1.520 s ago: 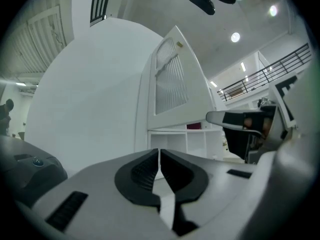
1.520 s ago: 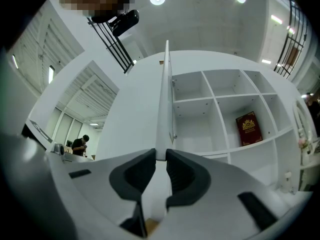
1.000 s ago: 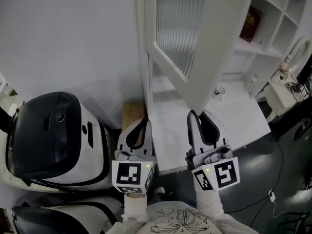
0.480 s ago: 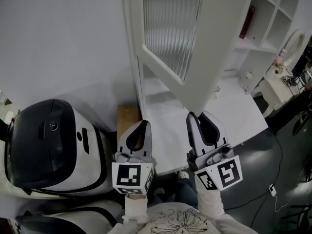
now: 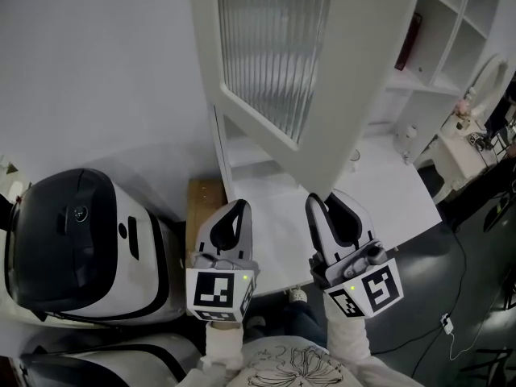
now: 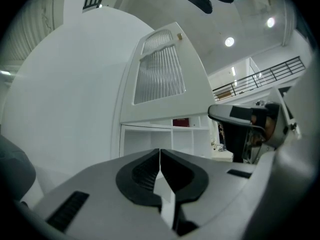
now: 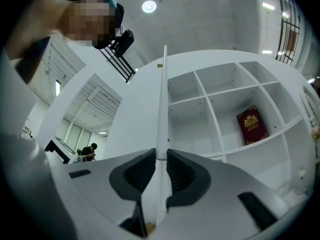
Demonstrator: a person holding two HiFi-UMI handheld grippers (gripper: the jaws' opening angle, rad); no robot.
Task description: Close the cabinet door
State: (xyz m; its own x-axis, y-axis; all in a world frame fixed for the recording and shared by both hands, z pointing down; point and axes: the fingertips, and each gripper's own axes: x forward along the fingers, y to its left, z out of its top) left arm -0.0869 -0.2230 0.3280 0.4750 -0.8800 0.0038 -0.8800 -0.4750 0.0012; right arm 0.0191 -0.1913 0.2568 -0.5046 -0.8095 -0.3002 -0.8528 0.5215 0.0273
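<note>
Right gripper view: right gripper [image 7: 160, 156] clamped on cabinet door [image 7: 161, 104] near edge, jaws just opened a touch; left gripper [image 6: 160, 153] clenched, empty.

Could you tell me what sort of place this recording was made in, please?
Probably a home-style furniture mock-up inside a large hall or lab: a white cabinet door with ribbed glass, open shelves holding a dark red book, and a railed upper walkway beneath recessed ceiling lights.

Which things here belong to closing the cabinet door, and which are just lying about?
Job: door; right gripper clamped on its edge, jaws just eased open slightly; cabinet.
Lying about: left gripper, shut and empty; book; black-and-white machine; wooden box.
</note>
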